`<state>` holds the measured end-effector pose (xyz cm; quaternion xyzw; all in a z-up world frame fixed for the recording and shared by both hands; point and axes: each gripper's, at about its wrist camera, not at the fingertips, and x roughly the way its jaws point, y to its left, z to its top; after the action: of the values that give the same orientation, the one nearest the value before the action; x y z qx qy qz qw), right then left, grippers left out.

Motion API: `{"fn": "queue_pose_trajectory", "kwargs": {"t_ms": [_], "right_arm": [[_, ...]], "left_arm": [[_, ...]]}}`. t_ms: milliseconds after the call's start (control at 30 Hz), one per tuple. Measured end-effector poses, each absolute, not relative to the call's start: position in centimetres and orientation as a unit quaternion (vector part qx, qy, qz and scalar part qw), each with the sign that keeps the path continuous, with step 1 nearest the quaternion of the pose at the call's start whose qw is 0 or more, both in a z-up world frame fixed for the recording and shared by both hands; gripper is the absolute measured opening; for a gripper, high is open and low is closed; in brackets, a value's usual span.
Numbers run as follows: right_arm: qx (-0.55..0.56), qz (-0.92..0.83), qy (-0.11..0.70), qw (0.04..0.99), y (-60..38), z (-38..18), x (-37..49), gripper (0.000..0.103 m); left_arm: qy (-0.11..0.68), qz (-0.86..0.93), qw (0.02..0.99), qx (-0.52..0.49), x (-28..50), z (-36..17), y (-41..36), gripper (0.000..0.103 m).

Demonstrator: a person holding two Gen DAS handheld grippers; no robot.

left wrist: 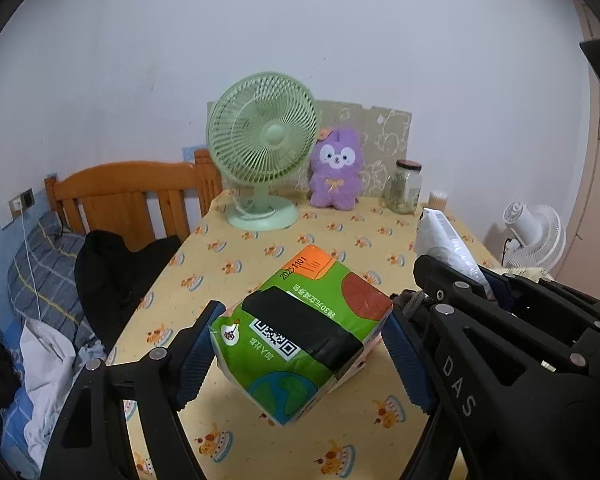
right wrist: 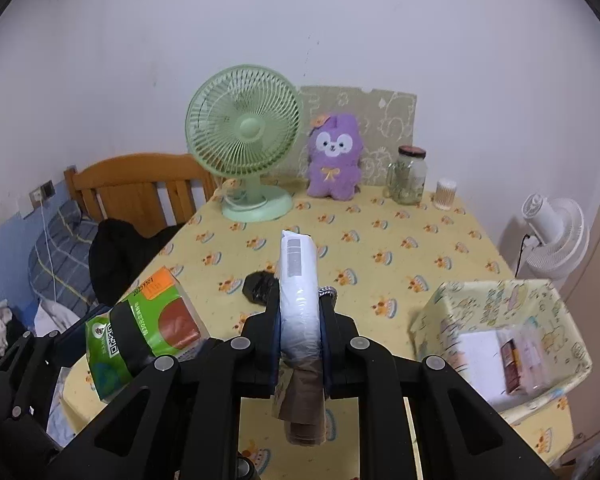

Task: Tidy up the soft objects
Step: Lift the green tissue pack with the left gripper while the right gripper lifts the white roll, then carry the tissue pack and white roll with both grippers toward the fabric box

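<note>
Risk entry: left hand-held gripper pinching green tissue pack aloft above tabletop, right hand-held gripper pressed onto white pouch; slick soft wrappers may slip or bulge free before reaching fabric bin.

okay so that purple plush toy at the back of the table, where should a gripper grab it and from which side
Grip the purple plush toy across its round body, just below the head, coming in from the front. It sits upright, facing forward, with a patterned board close behind it and the green fan and glass jar flanking it, so the front looks clearest.
</note>
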<state>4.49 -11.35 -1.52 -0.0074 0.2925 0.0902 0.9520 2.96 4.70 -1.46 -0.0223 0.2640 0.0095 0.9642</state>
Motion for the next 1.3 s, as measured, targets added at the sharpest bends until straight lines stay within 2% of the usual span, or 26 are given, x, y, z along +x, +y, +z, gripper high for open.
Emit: {"fn": "queue_pose_trajectory", "kwargs": {"t_ms": [600,1300], "right_arm": [[0.002,0.043,0.266,0.963,-16.7,1.6,4.5,0.018],[0.015,0.031,0.273,0.961,-22.2,1.5,7.0,0.018]], "left_arm": [[0.242,-0.026,0.97,0.002,3.9,1.2,-0.2,0.081],[0.248,-0.047,0.968,0.007,6.0,1.2,-5.5,0.08]]}}
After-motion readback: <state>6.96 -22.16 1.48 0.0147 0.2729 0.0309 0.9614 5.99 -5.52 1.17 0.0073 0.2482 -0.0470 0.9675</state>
